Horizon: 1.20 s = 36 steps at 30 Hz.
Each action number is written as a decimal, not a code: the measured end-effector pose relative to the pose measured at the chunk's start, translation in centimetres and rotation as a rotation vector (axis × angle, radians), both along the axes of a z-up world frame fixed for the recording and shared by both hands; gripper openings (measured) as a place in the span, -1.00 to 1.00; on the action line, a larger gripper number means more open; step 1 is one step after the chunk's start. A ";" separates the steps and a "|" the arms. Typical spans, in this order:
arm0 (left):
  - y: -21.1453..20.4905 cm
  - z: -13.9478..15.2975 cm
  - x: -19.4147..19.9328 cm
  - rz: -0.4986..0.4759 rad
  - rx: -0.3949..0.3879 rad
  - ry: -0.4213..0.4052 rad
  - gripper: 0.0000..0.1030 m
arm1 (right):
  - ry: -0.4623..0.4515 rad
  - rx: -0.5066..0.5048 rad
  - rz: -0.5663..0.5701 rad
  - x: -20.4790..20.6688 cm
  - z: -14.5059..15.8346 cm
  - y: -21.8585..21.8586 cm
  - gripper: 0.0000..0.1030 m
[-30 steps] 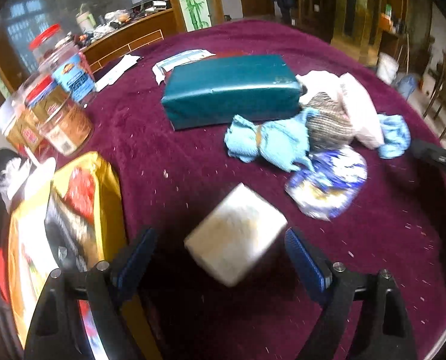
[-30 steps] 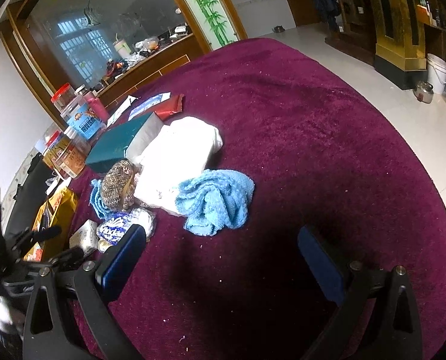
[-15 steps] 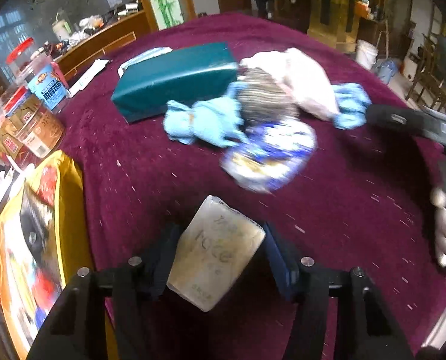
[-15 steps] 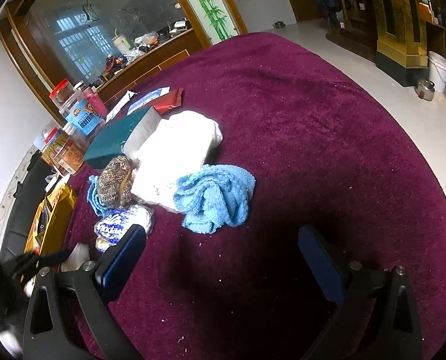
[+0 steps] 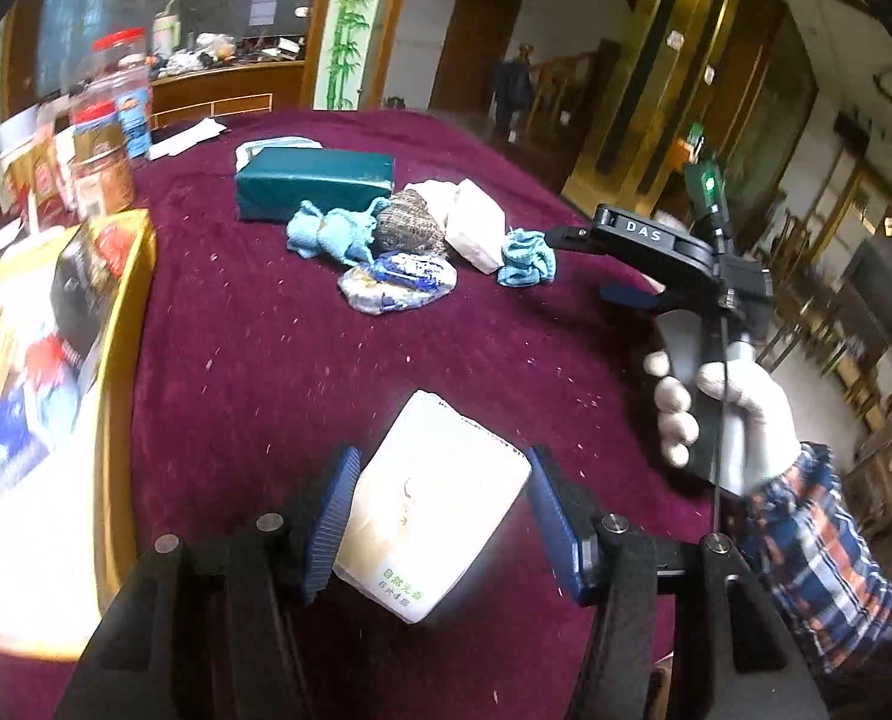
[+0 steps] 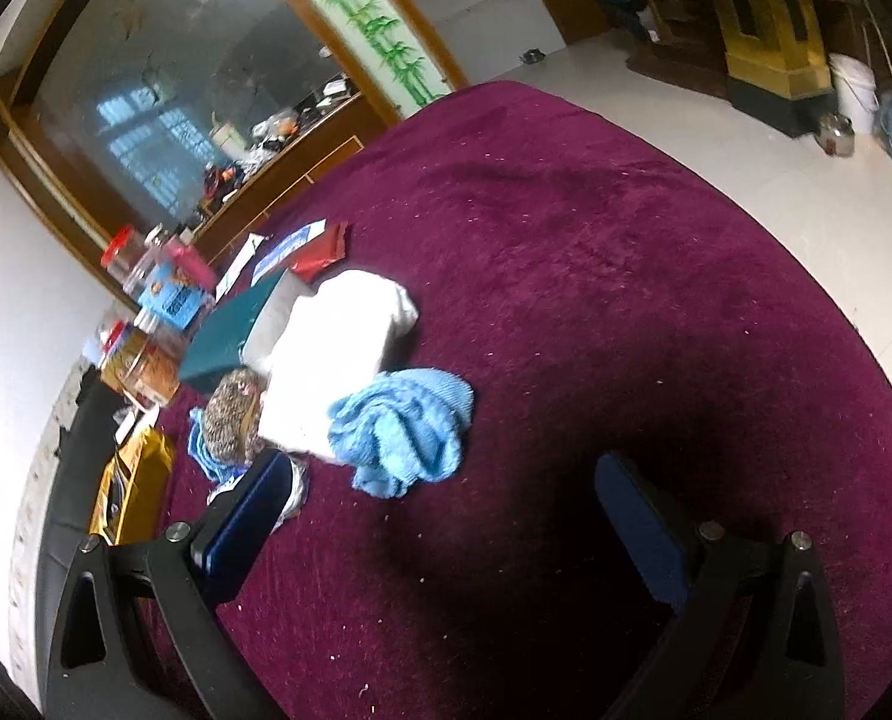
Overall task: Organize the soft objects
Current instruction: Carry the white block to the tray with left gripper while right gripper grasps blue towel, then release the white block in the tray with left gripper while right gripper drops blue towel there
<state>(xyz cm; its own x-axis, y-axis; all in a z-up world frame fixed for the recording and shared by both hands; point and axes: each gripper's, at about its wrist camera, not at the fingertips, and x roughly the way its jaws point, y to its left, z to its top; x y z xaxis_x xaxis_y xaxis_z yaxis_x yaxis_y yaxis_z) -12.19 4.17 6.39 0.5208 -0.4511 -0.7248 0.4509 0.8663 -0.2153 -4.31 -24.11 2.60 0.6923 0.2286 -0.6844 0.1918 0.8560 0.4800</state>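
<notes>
My left gripper [image 5: 440, 510] is shut on a white tissue pack [image 5: 431, 504] and holds it above the maroon tablecloth [image 5: 278, 360]. Farther back lies a pile of soft things: a light blue cloth [image 5: 332, 234], a brown knitted piece [image 5: 410, 228], a white bundle [image 5: 476, 225], a small blue towel [image 5: 527, 261] and a blue-and-white plastic pack [image 5: 398, 282]. My right gripper [image 6: 446, 516] is open and empty, low over the cloth just in front of the blue towel [image 6: 404, 432] and the white bundle [image 6: 332, 354].
A teal box [image 5: 314, 183] lies behind the pile. Jars [image 5: 107, 138] stand at the far left. A yellow snack bag [image 5: 44, 360] lies at the left edge. The other hand-held gripper [image 5: 656, 252] and gloved hand [image 5: 716, 414] are at the right.
My left gripper closed on the tissue pack and lifted it off the cloth, tilting upward. My right gripper shifted slightly closer to the blue towel and stayed open.
</notes>
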 end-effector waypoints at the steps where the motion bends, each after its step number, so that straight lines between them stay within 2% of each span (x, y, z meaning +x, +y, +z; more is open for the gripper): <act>1: 0.4 0.0 -0.5 0.006 -0.017 0.000 0.17 | -0.002 0.007 -0.004 0.0 0.0 -0.1 0.96; 7: 3.8 1.1 -3.4 0.064 -0.058 -0.045 0.17 | 0.005 -0.018 -0.027 0.2 0.1 0.2 0.93; 9: 5.3 1.6 -4.3 0.088 -0.066 -0.059 0.17 | 0.022 -0.067 -0.034 0.4 0.5 0.7 0.76; 16: 11.3 2.3 -6.2 0.184 -0.141 -0.064 0.17 | 0.067 -0.221 0.024 2.9 1.7 4.0 0.67; 17: 12.1 2.2 -6.3 0.204 -0.155 -0.063 0.17 | 0.086 -0.248 0.033 3.5 1.4 4.4 0.42; 18: 12.9 2.2 -6.4 0.223 -0.171 -0.061 0.17 | 0.112 -0.259 0.041 4.0 1.0 4.6 -0.24; 19: 13.4 2.1 -6.5 0.235 -0.178 -0.061 0.17 | 0.138 -0.235 0.060 4.4 0.5 4.6 -0.38; 23: 15.8 2.2 -7.3 0.294 -0.187 -0.076 0.17 | 0.122 -0.194 0.073 2.8 0.6 4.0 -0.45; 28: 19.1 1.8 -7.1 0.380 -0.197 -0.069 0.18 | 0.025 -0.206 0.108 -2.2 3.9 4.5 -0.45; 31: 20.5 1.4 -6.6 0.421 -0.186 -0.065 0.18 | -0.022 -0.200 0.178 -4.0 5.8 6.3 -0.45; 36: 21.6 0.5 -5.2 0.491 -0.119 -0.044 0.18 | -0.079 -0.194 0.337 -5.2 8.4 12.4 -0.45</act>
